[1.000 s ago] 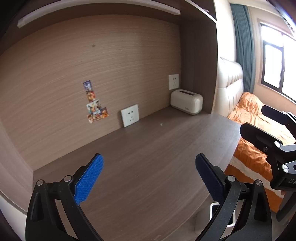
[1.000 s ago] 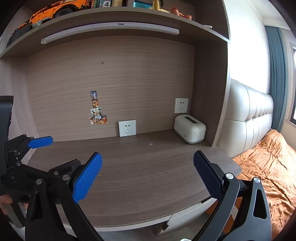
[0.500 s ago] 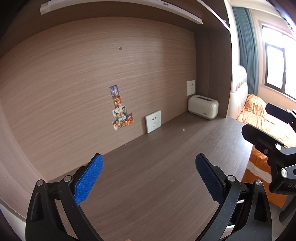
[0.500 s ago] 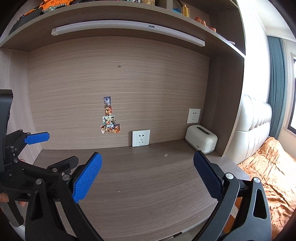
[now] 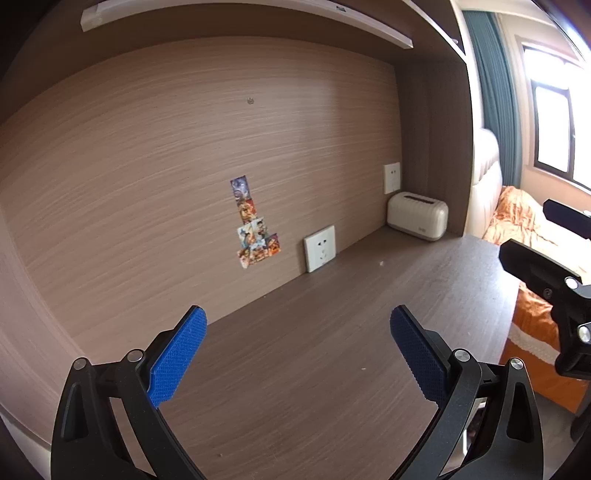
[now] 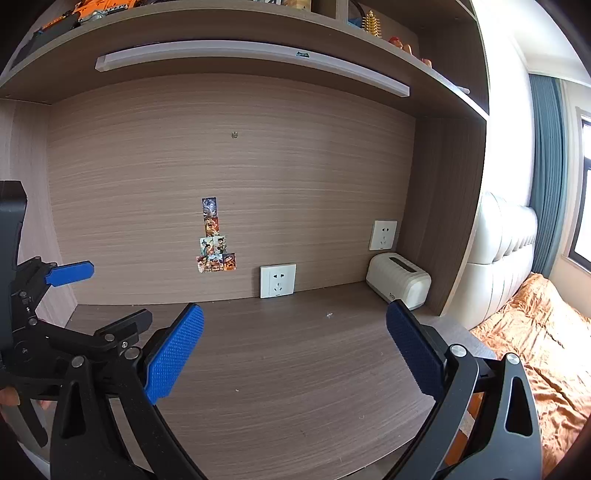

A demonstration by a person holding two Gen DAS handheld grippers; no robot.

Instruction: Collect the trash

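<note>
Both the left gripper [image 5: 298, 349] and right gripper [image 6: 294, 347] hover wide and empty over the desk [image 6: 280, 354], where a tiny white scrap [image 6: 328, 315] near the wall socket [image 6: 277, 280] risks slipping between wide pads.

Tiny pale speck on the tabletop [image 6: 280, 354] at about one o'clock from the right gripper [image 6: 293, 354], a scrap [image 6: 328, 315] too small to name. Same scrap [image 5: 381, 263] in the left wrist view, no clearer. The stickers [image 6: 214, 240] on the back panel are colourful, their pictures unreadable. Up on the shelf [image 6: 236, 22], the orange model [image 6: 92, 5] is cut off by the top edge, and the figures [image 6: 406, 44] at one o'clock blur together. The small dot [image 6: 234, 134] high on the panel: cannot tell what it is. The left gripper's [image 6: 122, 295] body runs off the left edge. The lettering on the cream box [image 6: 399, 286] is illegible.
</note>
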